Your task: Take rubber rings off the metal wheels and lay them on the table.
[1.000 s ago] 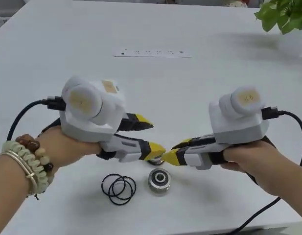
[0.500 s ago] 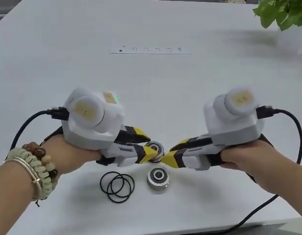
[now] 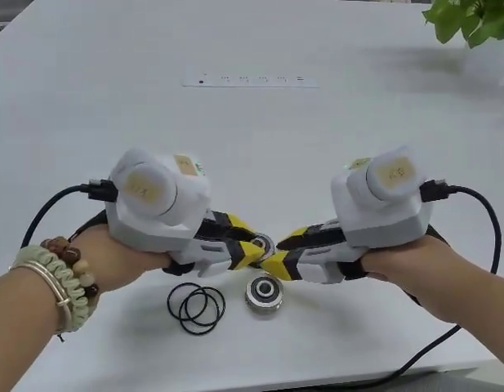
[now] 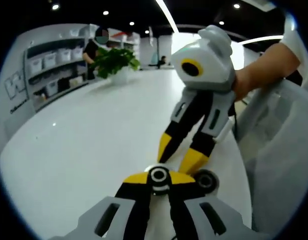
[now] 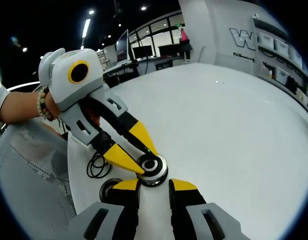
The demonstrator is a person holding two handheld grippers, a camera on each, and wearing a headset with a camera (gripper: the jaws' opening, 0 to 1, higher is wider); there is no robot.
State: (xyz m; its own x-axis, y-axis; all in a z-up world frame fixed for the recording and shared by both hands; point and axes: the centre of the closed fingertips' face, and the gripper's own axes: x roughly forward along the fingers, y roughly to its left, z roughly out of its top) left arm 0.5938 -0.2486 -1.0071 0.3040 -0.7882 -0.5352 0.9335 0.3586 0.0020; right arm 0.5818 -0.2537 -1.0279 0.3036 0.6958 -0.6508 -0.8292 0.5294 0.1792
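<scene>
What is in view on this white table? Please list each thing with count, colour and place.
flat table: one, white, under everything.
thin rubber rings: three, black, overlapping near the front edge.
lying metal wheel: one, silver, right of the rings.
held metal wheel: one, silver, dark rim, between the jaws of the left gripper.
long flat strip: one, white, far side.
leafy plant: one, green, far right corner.
cables: two, black, one behind each gripper.
bead bracelets: several, pale green and brown, left wrist.
left gripper: one, white-black-yellow, shut on a wheel.
right gripper: one, same colours, open, tips near that wheel.
</scene>
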